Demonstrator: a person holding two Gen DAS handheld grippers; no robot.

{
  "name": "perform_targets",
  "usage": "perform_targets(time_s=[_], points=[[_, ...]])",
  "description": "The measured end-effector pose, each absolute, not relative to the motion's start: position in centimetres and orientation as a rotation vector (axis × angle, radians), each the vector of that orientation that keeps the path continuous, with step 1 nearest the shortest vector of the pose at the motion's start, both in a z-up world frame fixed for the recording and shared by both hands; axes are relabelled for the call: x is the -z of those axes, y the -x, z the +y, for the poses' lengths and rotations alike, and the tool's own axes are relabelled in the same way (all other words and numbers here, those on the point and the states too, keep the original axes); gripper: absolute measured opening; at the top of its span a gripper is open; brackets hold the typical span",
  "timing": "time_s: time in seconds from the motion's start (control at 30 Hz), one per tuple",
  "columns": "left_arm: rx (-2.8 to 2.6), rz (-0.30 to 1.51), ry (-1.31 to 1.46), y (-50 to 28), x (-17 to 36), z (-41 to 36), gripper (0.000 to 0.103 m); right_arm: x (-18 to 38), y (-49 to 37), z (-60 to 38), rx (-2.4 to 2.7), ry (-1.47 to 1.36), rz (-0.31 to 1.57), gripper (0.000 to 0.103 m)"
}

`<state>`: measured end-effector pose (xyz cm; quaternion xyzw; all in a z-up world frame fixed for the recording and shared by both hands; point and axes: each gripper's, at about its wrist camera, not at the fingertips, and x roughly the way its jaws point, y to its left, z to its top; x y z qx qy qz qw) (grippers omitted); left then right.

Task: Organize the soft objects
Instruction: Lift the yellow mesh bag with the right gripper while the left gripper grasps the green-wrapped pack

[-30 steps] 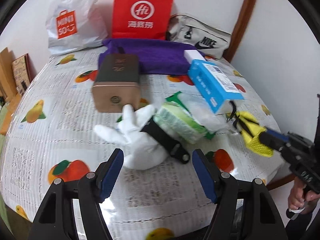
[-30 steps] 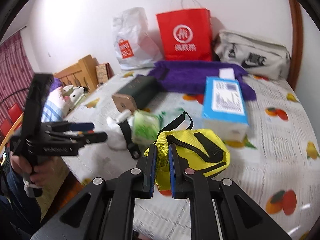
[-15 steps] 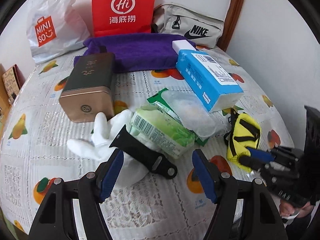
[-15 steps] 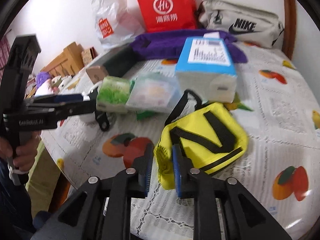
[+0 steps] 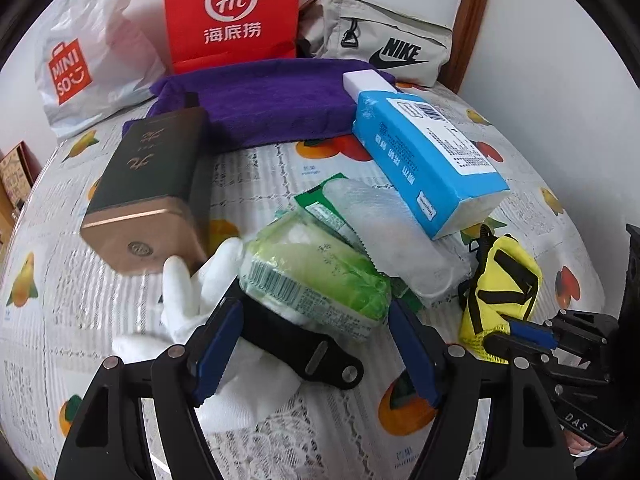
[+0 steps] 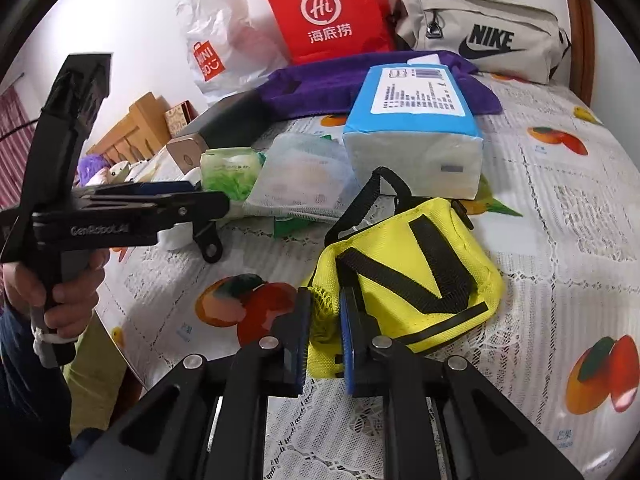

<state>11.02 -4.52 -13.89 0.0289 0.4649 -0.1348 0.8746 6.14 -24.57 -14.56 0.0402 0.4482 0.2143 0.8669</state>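
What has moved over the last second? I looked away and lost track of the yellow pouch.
The right hand-held gripper brought the yellow pouch down from above the table to rest on it, its pads still on the mesh edge, jaws closing. The left hand-held gripper moved in over the green tissue pack and black strap, jaws opening, holding nothing. Everything else stayed put.
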Motion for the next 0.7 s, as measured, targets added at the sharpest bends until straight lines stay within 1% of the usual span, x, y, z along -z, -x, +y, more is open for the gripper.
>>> perform_targets(time_s=[0.1,0.23,0.37,0.57,0.67,0.7], points=[[0.296,0.949,-0.104,-10.9,13.7,-4.8,0.073,14.4,-6.0,-24.2,-0.456,-0.045,0.931,0.014],[0.336,0.909,-0.084,-11.0,12.9,-4.3,0.074,14.4,-6.1,-24.5,-0.464,-0.05,0.937,0.014],[0.343,0.915,-0.154,-12.0,13.2,-4.9,0.08,14.4,-6.3,-24.7,-0.471,-0.062,0.942,0.014],[0.364,0.937,-0.242,-12.5,14.6,-6.0,0.085,14.4,-6.5,-24.7,-0.476,-0.054,0.951,0.014],[0.343,0.952,-0.266,-12.6,15.3,-6.1,0.085,14.5,-6.7,-24.6,-0.473,-0.058,0.952,0.014],[0.335,0.952,-0.27,-12.6,15.5,-6.1,0.079,14.5,-6.7,-24.5,-0.471,-0.062,0.951,0.014]])
